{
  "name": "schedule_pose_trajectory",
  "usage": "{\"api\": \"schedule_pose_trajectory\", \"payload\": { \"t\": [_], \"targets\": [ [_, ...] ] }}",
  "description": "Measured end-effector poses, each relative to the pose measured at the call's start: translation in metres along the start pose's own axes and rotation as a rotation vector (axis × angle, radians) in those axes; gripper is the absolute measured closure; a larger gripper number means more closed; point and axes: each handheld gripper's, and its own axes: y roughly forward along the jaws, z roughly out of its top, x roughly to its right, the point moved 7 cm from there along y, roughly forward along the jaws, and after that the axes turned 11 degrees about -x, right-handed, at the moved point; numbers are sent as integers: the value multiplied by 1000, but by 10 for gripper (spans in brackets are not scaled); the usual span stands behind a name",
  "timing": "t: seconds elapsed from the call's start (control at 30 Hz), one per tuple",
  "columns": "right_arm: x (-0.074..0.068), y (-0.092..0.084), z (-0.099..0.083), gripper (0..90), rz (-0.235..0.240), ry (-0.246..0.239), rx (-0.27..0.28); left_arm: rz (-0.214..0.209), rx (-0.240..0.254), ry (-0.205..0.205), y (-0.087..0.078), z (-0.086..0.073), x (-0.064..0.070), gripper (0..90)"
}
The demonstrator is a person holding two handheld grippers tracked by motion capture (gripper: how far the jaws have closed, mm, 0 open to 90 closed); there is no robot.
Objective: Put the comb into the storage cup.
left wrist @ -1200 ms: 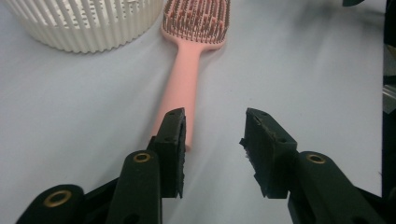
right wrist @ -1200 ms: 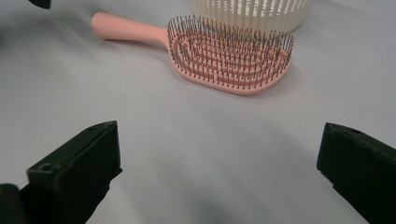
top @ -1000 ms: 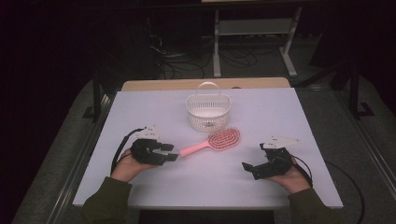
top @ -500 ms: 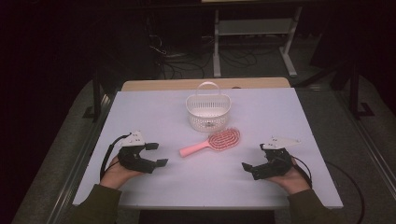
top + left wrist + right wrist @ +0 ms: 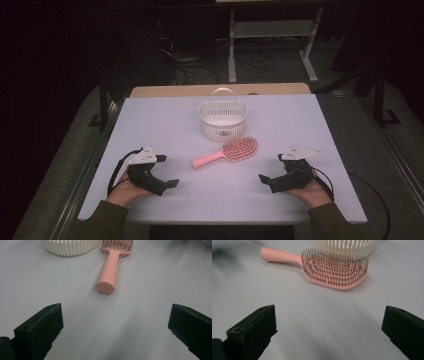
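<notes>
A pale tabletop (image 5: 165,125) carries a white slatted basket (image 5: 223,120) with an upright hoop handle near its far middle, and just in front of the basket, a little toward the person's right, lies a pink brush (image 5: 227,152). The brush lies bristles up, its oval head close to the basket's base and its handle running out toward the person's left and slightly nearer them. From above, whether head and basket touch cannot be told; in the right tool view a narrow strip of tabletop shows between them. The left tool (image 5: 167,172) rests low near the front left of the tabletop, held in the person's left hand (image 5: 125,185), with its jaws spread wide and nothing between them. In the left tool view its two black jaws stand far apart at the bottom corners over bare tabletop, and the round end of the brush handle points back toward them from well ahead. The right tool (image 5: 270,168) sits near the front right in the right hand (image 5: 312,192), likewise wide open and empty. In the right tool view the brush head lies ahead of its jaws, apart from them, with the basket's wall behind it. A grey three-cornered plate tops each tool, and a dark cable loops from each.
</notes>
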Motion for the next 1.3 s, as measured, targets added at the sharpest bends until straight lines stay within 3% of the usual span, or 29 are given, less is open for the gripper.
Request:
{"api": "schedule_pose_trajectory", "payload": {
  "t": [0.3,0.73,1.3],
  "targets": [
    [1,-1,0,0,5,11,6,10,18,-2,-3,3,-2,0],
    [3,-4,0,0,7,14,21,20,27,28,-3,16,-2,0],
    [3,-7,1,0,9,21,33,-9,28,14,6,30,-5,0]
  ]
}}
